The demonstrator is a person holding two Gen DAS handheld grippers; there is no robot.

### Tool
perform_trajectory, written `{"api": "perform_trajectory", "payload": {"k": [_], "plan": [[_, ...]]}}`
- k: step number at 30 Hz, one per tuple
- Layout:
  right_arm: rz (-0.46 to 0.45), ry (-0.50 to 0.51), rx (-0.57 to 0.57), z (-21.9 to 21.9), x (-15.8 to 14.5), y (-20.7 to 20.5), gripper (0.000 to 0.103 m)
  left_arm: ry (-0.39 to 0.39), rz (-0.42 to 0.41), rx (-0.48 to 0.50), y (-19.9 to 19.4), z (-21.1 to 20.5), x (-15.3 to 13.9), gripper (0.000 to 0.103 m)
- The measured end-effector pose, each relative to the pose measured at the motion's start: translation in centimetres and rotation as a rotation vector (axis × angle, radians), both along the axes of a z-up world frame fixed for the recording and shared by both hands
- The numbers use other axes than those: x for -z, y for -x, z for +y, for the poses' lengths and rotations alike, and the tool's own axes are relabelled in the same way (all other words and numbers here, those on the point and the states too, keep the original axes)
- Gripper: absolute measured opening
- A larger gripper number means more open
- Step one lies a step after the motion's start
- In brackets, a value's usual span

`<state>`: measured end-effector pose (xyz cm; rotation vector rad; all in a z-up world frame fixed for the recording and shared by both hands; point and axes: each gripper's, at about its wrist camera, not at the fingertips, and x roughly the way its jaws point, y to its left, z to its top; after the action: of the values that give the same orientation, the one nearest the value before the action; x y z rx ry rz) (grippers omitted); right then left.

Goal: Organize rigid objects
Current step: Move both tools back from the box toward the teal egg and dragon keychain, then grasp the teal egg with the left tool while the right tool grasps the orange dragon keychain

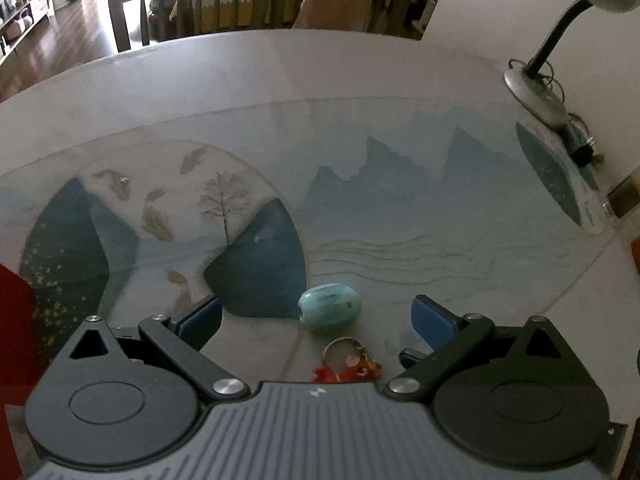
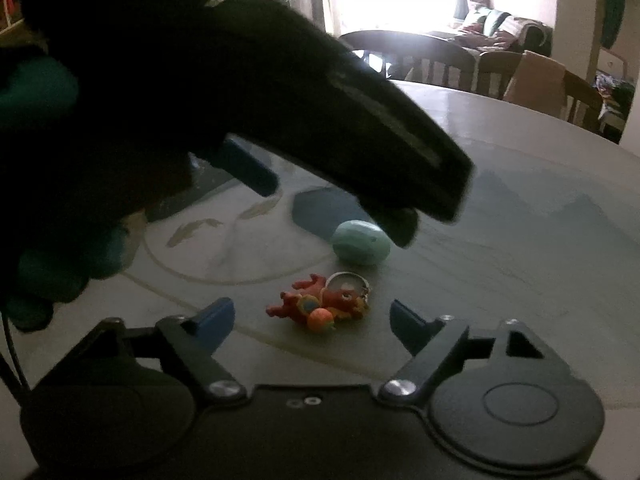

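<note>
Turquoise and speckled, an egg-shaped stone (image 1: pixel 329 307) lies on its side on the counter (image 1: pixel 280 68), on a printed mat (image 1: pixel 400 216) of blue mountains, fish and a bare tree. Just nearer the cameras lies an orange-red figurine keychain (image 2: pixel 318 305), its metal ring on the side toward the stone; the two are close but whether they touch cannot be told.

In the left wrist view, the left tongs (image 1: pixel 316 318) are spread wide and hold nothing, their blue pads (image 1: pixel 200 320) flanking the stone and the keychain, which sits at the lower edge between the fingers, partly hidden by the body of the tool. The tool is angled down toward the counter.

In the right wrist view, the right tongs (image 2: pixel 312 318) are likewise parted and empty, low over the counter with the keychain just ahead between the fingertips. The left tool shows as a large dark shape reaching in from the upper left and slanting downward, its tip over the stone; one blue pad is visible beneath it.

At the counter's far right stands a gooseneck lamp (image 1: pixel 536 88), and wooden chairs (image 1: pixel 192 4) line the far edge.
</note>
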<state>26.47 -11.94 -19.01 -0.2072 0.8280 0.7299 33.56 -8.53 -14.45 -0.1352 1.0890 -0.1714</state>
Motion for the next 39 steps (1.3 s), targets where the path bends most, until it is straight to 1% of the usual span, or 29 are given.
{"api": "perform_trajectory", "payload": {"k": [3, 5, 8, 10, 14, 15, 16, 18, 20, 22, 23, 24, 25, 27, 30, 33, 39], "plan": [[0.000, 0.003, -0.016, 0.2, 0.1, -0.2, 0.082, -0.016, 0.009, 0.011, -0.5, -0.6, 0.7, 0.102], [-0.001, 0.010, -0.028, 0.3, 0.3, -0.3, 0.078, -0.026, 0.015, 0.010, -0.8, -0.9, 1.1, 0.101], [-0.011, 0.015, -0.041, 0.5, 0.6, -0.1, 0.077, -0.046, 0.014, 0.007, -0.9, -1.1, 1.3, 0.101], [-0.019, 0.022, -0.046, 0.5, 0.8, 0.0, 0.076, -0.069, 0.012, 0.006, -1.0, -1.3, 1.6, 0.101], [-0.023, 0.022, -0.052, 0.6, 0.9, 0.2, 0.076, -0.082, 0.011, 0.010, -1.2, -1.6, 2.0, 0.100], [-0.024, 0.025, -0.053, 0.6, 0.9, 0.2, 0.076, -0.080, 0.011, 0.013, -1.2, -1.6, 2.0, 0.098], [-0.026, 0.030, -0.055, 0.7, 0.9, 0.3, 0.076, -0.079, 0.014, 0.017, -1.3, -1.6, 2.1, 0.090], [-0.032, 0.038, -0.058, 0.8, 1.0, 0.4, 0.076, -0.101, 0.010, 0.020, -1.4, -1.9, 2.2, 0.084], [-0.032, 0.038, -0.057, 0.9, 1.0, 0.5, 0.076, -0.106, 0.003, 0.030, -1.4, -2.1, 2.3, 0.081], [-0.031, 0.036, -0.055, 0.9, 1.0, 0.6, 0.075, -0.110, -0.005, 0.031, -1.4, -2.3, 2.2, 0.070], [-0.032, 0.037, -0.053, 0.8, 1.0, 0.6, 0.074, -0.112, -0.008, 0.034, -1.4, -2.3, 2.1, 0.067], [-0.034, 0.037, -0.053, 0.8, 1.0, 0.7, 0.074, -0.112, -0.011, 0.038, -1.4, -2.4, 2.1, 0.061], [-0.036, 0.039, -0.050, 0.8, 1.0, 0.7, 0.072, -0.114, -0.014, 0.042, -1.3, -2.4, 2.0, 0.055], [-0.040, 0.043, -0.044, 0.8, 1.0, 0.8, 0.069, -0.123, -0.016, 0.050, -1.1, -2.6, 1.9, 0.050], [-0.050, 0.052, -0.035, 0.7, 0.9, 1.0, 0.062, -0.137, -0.025, 0.061, -0.8, -2.8, 1.8, 0.039], [-0.049, 0.056, -0.026, 0.6, 0.8, 1.2, 0.060, -0.147, -0.030, 0.064, -0.6, -2.8, 1.7, 0.039], [-0.045, 0.069, 0.012, 0.1, 0.5, 1.6, 0.060, -0.128, -0.043, 0.045, -0.1, -2.2, 1.1, 0.039]]}}
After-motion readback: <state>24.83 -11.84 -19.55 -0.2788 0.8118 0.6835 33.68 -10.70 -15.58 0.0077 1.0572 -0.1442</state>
